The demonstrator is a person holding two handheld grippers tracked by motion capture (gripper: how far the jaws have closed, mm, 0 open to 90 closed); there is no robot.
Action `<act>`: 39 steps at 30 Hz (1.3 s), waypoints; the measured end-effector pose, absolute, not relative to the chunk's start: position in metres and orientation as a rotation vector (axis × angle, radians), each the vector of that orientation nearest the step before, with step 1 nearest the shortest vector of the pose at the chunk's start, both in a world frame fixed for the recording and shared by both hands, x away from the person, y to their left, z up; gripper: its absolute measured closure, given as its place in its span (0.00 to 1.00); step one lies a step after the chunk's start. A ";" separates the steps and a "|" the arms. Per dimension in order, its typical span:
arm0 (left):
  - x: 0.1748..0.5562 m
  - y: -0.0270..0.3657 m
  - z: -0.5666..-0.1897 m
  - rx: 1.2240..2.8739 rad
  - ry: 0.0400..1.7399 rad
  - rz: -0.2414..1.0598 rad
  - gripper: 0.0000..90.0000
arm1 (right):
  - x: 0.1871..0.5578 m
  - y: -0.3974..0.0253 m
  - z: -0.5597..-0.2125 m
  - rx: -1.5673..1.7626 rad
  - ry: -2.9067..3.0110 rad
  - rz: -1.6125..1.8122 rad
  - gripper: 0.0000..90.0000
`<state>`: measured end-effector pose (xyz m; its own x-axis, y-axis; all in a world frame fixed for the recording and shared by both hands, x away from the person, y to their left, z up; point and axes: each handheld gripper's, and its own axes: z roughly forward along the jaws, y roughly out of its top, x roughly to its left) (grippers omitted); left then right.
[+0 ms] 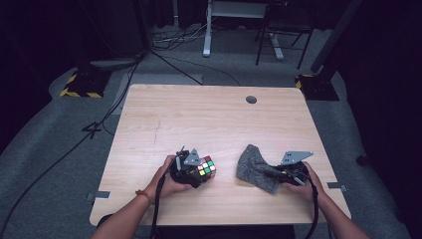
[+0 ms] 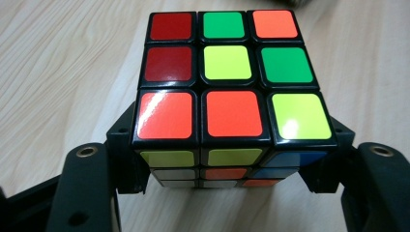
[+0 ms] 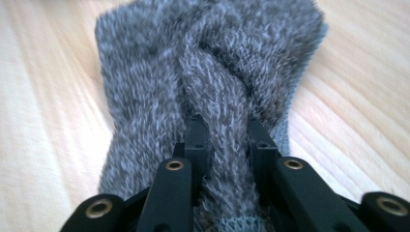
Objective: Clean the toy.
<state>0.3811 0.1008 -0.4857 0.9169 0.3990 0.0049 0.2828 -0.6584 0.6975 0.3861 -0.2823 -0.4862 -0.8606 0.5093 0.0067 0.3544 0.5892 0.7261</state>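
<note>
The left gripper (image 1: 195,171) has its jaws clamped on both sides of the puzzle cube (image 2: 232,96), near the front-left part of the wooden counter (image 1: 209,119). The right gripper (image 1: 278,174) pinches a raised fold of the grey cloth (image 3: 212,87) (a fuzzy, knitted one), which lies on the counter just right of the cube.

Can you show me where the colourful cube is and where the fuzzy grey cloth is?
puzzle cube (image 2: 227,63): left gripper view, on its yellow middle sticker.
grey cloth (image 1: 251,162): high view, on its bunched-up middle.
</note>
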 end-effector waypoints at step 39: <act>0.368 0.049 -0.442 2.262 0.166 0.164 0.37 | 0.348 -0.221 -0.448 0.359 2.628 1.344 0.86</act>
